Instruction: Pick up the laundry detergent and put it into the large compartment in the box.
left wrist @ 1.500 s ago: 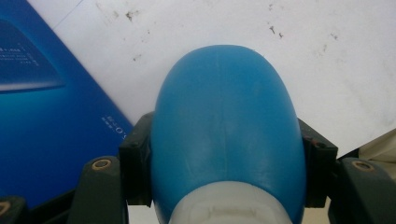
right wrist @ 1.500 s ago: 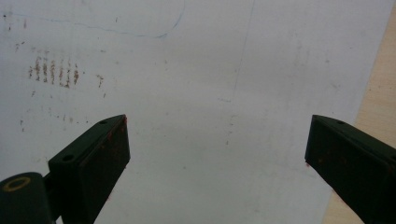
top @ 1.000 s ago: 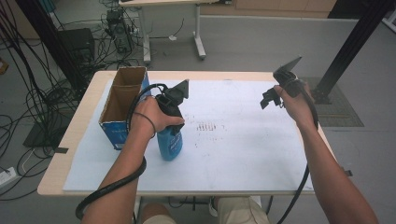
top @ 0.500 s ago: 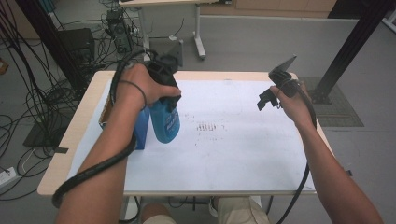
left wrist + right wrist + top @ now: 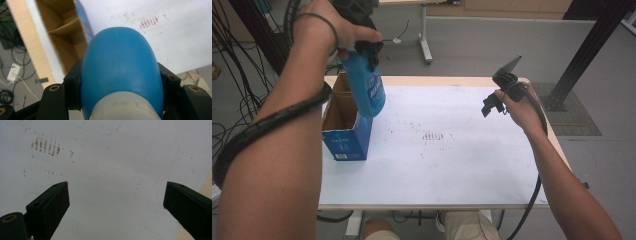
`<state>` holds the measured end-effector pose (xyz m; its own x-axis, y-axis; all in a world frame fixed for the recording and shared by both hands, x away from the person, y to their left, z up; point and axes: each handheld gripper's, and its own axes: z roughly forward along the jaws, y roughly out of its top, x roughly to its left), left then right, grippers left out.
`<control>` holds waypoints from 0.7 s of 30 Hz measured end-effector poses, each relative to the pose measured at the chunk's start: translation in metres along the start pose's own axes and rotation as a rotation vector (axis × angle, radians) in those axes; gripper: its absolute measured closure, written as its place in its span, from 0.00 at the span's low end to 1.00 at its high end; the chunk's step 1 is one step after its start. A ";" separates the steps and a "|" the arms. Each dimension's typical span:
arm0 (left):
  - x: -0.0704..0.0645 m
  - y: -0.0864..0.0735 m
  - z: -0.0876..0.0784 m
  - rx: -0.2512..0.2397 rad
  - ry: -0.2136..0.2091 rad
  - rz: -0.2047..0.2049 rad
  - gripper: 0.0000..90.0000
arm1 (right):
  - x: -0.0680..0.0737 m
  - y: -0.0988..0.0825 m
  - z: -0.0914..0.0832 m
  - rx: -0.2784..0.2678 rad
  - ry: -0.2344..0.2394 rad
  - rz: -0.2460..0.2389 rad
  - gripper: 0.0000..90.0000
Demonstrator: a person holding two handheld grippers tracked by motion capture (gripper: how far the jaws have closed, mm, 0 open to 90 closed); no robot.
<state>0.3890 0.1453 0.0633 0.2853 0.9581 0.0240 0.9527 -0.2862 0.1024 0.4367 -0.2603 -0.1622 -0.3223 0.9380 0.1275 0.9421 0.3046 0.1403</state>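
Surface: white sheet [image 5: 472,165] over a wood top, grey floor and cables around it, faint brown smudges [image 5: 433,136] near its centre.
High view: my left tool [image 5: 362,47] at 11 o'clock is clamped on a blue bottle [image 5: 368,85], held in the air above the open cardboard box [image 5: 343,135] at 9 o'clock. My right tool [image 5: 494,107] hovers at 2 o'clock.
Left gripper view: the pads press both sides of the blue bottle [image 5: 121,75]; the box [image 5: 62,32] lies below at 11 o'clock.
Right gripper view: my right tool [image 5: 116,202] stands wide apart, holding nothing, over the white sheet [image 5: 112,170]; smudges [image 5: 46,146] at 10 o'clock.
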 end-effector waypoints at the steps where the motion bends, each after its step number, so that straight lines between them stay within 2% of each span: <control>1: 0.001 0.001 -0.003 -0.004 0.008 -0.013 0.42 | 0.001 0.000 -0.001 0.000 -0.001 -0.002 0.07; 6: 0.014 0.004 -0.015 -0.018 0.007 -0.069 0.42 | 0.005 -0.001 -0.003 0.000 -0.009 -0.015 0.07; 10: 0.028 0.004 -0.021 -0.035 -0.007 -0.135 0.42 | 0.005 -0.002 -0.004 -0.003 -0.005 -0.015 0.07; 15: 0.029 0.008 -0.019 -0.027 0.024 -0.174 0.42 | 0.000 -0.005 -0.006 -0.011 -0.005 -0.010 0.07; 21: 0.046 0.005 -0.016 -0.028 0.005 -0.223 0.42 | -0.003 -0.008 -0.008 -0.013 -0.007 -0.004 0.07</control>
<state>0.4048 0.1884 0.0812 0.0677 0.9977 0.0026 0.9887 -0.0674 0.1338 0.4295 -0.2668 -0.1558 -0.3250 0.9380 0.1205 0.9396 0.3058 0.1538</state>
